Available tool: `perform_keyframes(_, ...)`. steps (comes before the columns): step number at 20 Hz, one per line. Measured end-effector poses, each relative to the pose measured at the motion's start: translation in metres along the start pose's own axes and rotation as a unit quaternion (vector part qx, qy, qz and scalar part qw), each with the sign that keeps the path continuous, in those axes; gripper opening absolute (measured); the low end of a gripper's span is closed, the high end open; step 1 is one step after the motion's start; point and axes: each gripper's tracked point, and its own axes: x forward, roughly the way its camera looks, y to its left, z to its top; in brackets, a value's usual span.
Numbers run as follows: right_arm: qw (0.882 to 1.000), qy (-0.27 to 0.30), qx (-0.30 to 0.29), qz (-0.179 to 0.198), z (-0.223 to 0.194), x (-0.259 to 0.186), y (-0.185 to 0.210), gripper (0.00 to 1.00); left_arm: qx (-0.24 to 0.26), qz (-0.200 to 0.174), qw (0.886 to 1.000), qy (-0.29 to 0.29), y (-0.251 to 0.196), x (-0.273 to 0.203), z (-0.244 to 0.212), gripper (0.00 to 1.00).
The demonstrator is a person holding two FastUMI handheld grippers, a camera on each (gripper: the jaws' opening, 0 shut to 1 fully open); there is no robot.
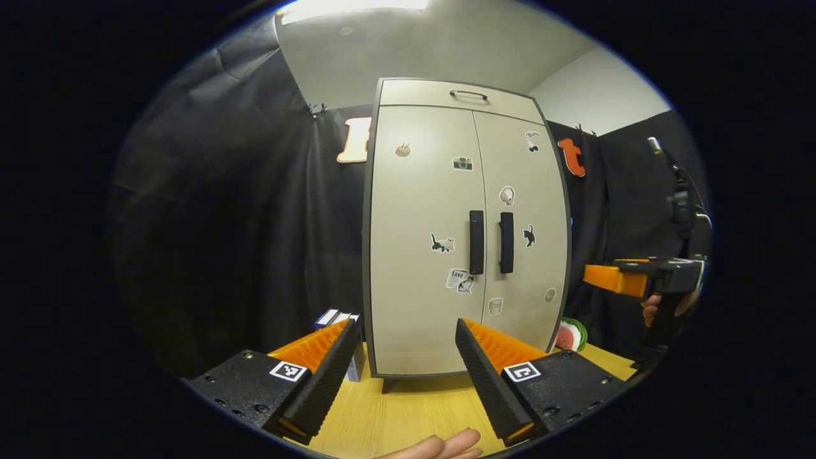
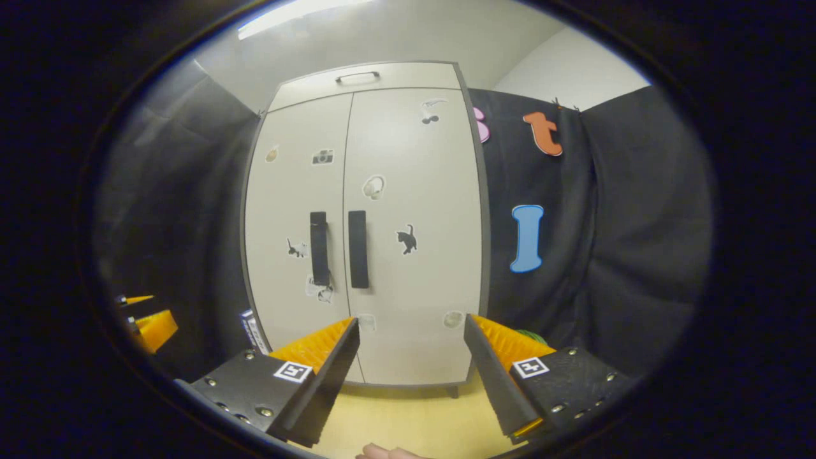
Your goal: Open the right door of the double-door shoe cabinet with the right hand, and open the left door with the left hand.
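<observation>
Facing the shut cabinet [image 1: 465,229], both grippers wait short of it.

Right gripper [image 2: 411,357] gapes wide and empty, right handle [image 2: 357,249] at its 11 o'clock; left gripper [image 1: 408,357], equally spread and empty, has left handle [image 1: 476,242] at 1 o'clock, presumably lined up for pulling.

Matt smooth cabinet [image 1: 421,255] on wood-grain table [image 1: 414,408].

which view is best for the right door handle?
Right gripper view: the right door handle sits near centre, facing the open right gripper. Left gripper view also shows it, farther right and beside the left door's handle.
</observation>
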Motion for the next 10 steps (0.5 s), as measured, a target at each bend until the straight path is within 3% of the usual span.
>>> perform_keyframes(4,1.000,0.003,0.019,0.012,0.011,0.065,0.018,0.94,0.011,-0.018,1.000,0.007,-0.002,0.005,-0.015,0.96)
perform_keyframes(7,0.999,-0.003,0.012,0.036,0.023,0.099,0.034,0.98,0.004,-0.027,1.000,0.008,-0.001,0.008,-0.022,0.96)
perform_keyframes(10,0.998,-0.008,0.014,0.056,0.029,0.119,0.051,0.94,-0.009,-0.027,1.000,0.010,0.005,0.010,-0.030,0.96)
